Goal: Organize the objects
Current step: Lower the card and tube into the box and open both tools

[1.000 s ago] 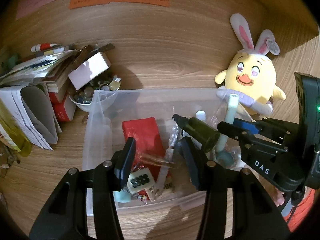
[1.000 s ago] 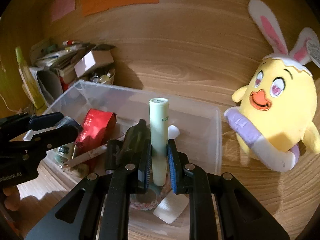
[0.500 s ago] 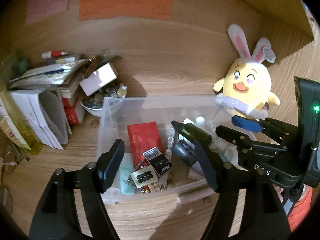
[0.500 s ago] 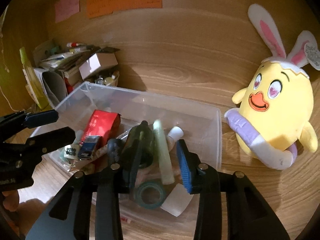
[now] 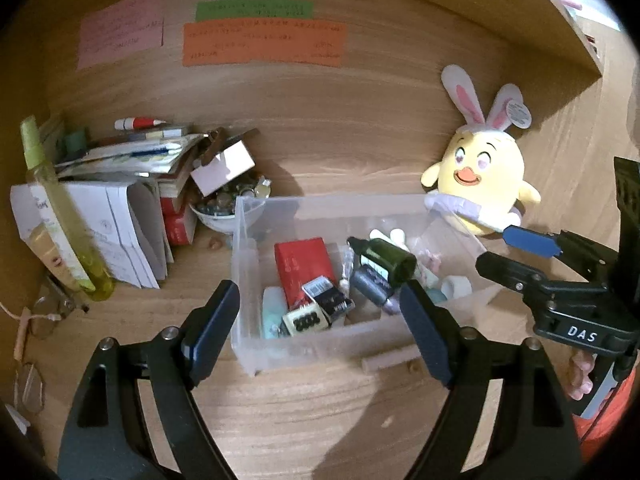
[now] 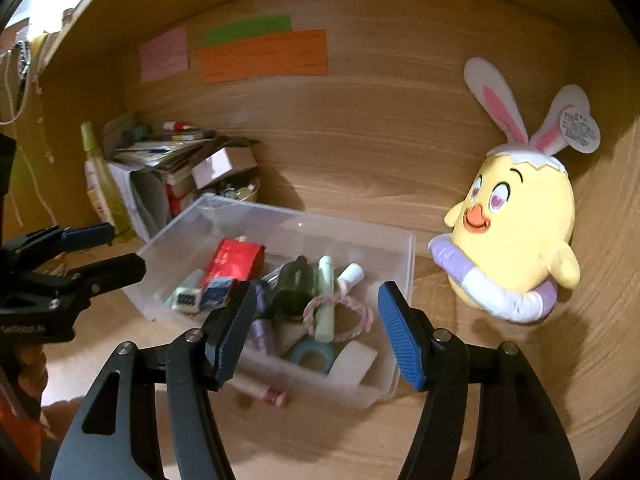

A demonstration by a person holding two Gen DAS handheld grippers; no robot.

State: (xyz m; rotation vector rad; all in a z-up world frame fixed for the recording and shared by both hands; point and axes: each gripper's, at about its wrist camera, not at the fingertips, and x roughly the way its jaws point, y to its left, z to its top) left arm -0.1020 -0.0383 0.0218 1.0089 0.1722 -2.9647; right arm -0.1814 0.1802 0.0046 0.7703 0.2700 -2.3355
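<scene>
Now both grippers are seen pulled back from the clear box (image 5: 256, 280), and both are empty. A second ago the pale green tube (image 6: 326, 300) was pinched upright in the right gripper (image 6: 316, 336); it has been let go and is now laid flat inside the box. So one more thing has been put away, and the next loose thing can be looked for (this is only a guess).

Far to the left of the left gripper (image 5: 320, 332) a messy pile of papers (image 5: 120, 216) and a yellow spray bottle (image 5: 60, 208) are seen. The left gripper's jaws are spread wide, with nothing held, and the near wall of the box is seen between them.

In the box, a red packet (image 5: 304, 268) is laid on the left, a dark green bottle (image 5: 384, 258) in the middle, and the tube just past it. A pink stick (image 5: 392, 358) is left on the desk, just outside the near wall.

The right gripper's jaws are wide apart too, nothing in them. Beyond the right jaw, well apart from the box, a yellow bunny toy (image 6: 520, 232) is sat.
</scene>
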